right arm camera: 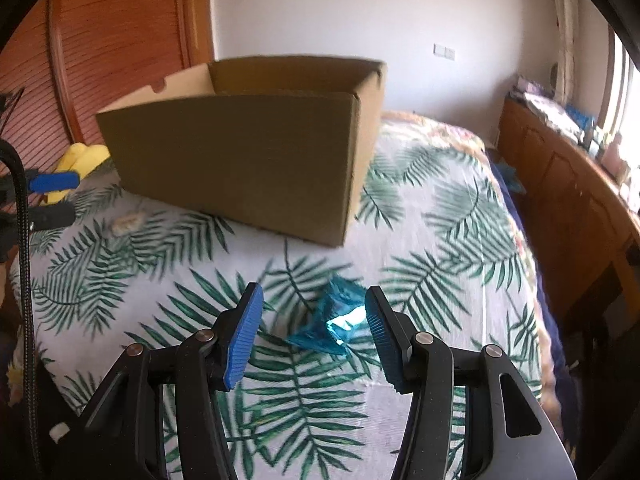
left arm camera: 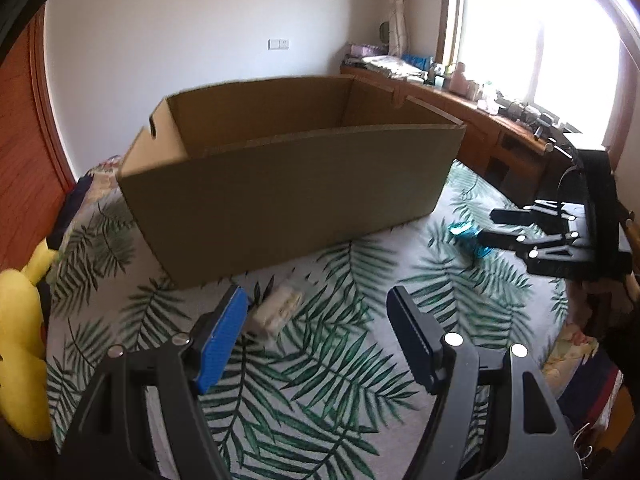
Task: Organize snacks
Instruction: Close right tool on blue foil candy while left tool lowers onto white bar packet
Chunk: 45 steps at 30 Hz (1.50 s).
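An open brown cardboard box (left arm camera: 288, 176) stands on a bed with a palm-leaf sheet (left arm camera: 340, 360); it also shows in the right wrist view (right arm camera: 244, 168). A pale cream snack packet (left arm camera: 278, 310) lies just ahead of my left gripper (left arm camera: 316, 312), near its left finger; the gripper is open and empty. A shiny blue snack wrapper (right arm camera: 334, 320) lies between the fingers of my right gripper (right arm camera: 312, 312), which is open and low over the sheet. The wrapper also shows in the left wrist view (left arm camera: 466, 232), beside the right gripper (left arm camera: 486, 226). The cream packet shows far left (right arm camera: 128, 222).
A yellow plush toy (left arm camera: 20, 344) lies at the bed's left edge. A wooden desk (left arm camera: 460, 112) with clutter runs along the window on the right. A red-brown wooden headboard (right arm camera: 100, 40) stands behind the box. The left gripper (right arm camera: 52, 196) shows at the far left of the right wrist view.
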Each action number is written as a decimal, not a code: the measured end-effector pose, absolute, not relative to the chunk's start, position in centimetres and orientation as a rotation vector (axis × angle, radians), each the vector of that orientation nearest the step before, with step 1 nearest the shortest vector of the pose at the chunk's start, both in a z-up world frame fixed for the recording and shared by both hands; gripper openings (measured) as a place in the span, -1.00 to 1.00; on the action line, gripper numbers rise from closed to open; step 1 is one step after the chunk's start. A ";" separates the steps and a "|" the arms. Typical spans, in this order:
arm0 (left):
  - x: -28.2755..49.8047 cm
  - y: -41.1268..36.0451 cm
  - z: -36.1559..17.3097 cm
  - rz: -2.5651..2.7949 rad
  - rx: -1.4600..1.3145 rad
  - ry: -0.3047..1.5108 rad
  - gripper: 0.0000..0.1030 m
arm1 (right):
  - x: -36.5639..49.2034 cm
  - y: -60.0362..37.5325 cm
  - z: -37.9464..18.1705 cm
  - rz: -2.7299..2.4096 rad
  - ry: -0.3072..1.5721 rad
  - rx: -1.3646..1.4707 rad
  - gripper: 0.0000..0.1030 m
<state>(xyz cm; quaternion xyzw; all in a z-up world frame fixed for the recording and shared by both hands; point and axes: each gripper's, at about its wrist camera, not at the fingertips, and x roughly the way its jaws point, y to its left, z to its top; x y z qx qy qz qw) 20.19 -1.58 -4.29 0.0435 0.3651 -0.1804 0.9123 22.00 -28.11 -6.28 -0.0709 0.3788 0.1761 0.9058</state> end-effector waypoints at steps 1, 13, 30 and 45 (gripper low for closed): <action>20.3 -1.5 -4.8 -0.368 0.085 0.760 0.41 | 22.2 -28.3 -6.4 0.360 0.790 -0.137 0.05; 22.0 0.1 -8.1 -0.312 0.075 0.818 0.41 | 23.5 -28.4 -8.8 0.313 0.860 -0.112 -0.41; 25.3 -0.2 -10.3 -0.262 0.148 0.881 0.42 | 22.8 -28.0 -9.2 0.295 0.833 -0.150 -0.39; 26.0 -0.4 -10.3 -0.266 0.141 0.880 0.42 | 22.9 -28.1 -9.2 0.300 0.833 -0.139 -0.39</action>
